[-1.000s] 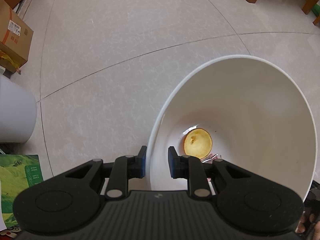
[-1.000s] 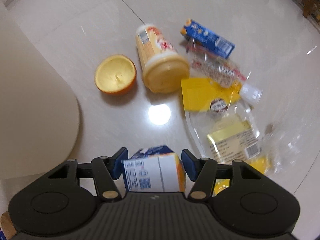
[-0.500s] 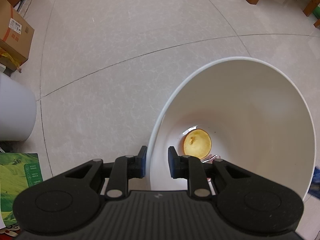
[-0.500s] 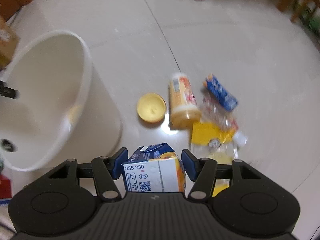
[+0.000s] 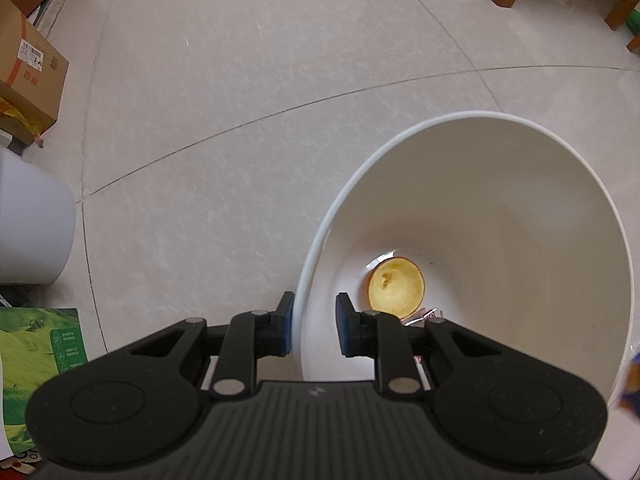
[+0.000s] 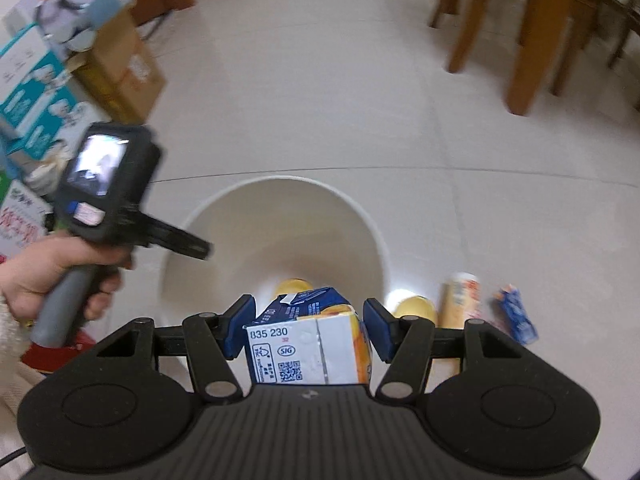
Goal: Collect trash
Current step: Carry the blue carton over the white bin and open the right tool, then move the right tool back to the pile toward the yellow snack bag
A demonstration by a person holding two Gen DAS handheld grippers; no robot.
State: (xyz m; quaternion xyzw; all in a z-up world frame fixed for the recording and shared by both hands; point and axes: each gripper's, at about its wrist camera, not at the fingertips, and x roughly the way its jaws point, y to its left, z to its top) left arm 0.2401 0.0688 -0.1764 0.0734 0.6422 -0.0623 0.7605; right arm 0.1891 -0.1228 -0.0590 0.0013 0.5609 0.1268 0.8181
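Observation:
My left gripper [image 5: 314, 322] is shut on the near rim of a white bin [image 5: 500, 208], one pad outside the wall and one inside, and the bin is tipped. Half an orange peel [image 5: 396, 288] and a bit of wrapper lie at the bin's bottom. My right gripper [image 6: 309, 328] is shut on a blue-and-orange juice carton [image 6: 308, 344], held just over the near edge of the bin [image 6: 280, 216]. A hand [image 6: 60, 272] holds the left gripper [image 6: 200, 248] at the bin's left rim. On the floor right of the bin lie another orange half [image 6: 414, 308], a yellow bottle [image 6: 460, 300] and a blue box [image 6: 516, 316].
Cardboard boxes [image 5: 28, 76], a white container [image 5: 32, 224] and a green package [image 5: 36, 352] stand at the left. Wooden chair legs [image 6: 532, 40] rise at the far right. More boxes [image 6: 120, 64] are stacked at the far left. Bare tiled floor lies beyond the bin.
My right gripper has carried the juice carton up from the floor beside the litter to the bin's mouth. The left gripper has kept its hold on the bin rim.

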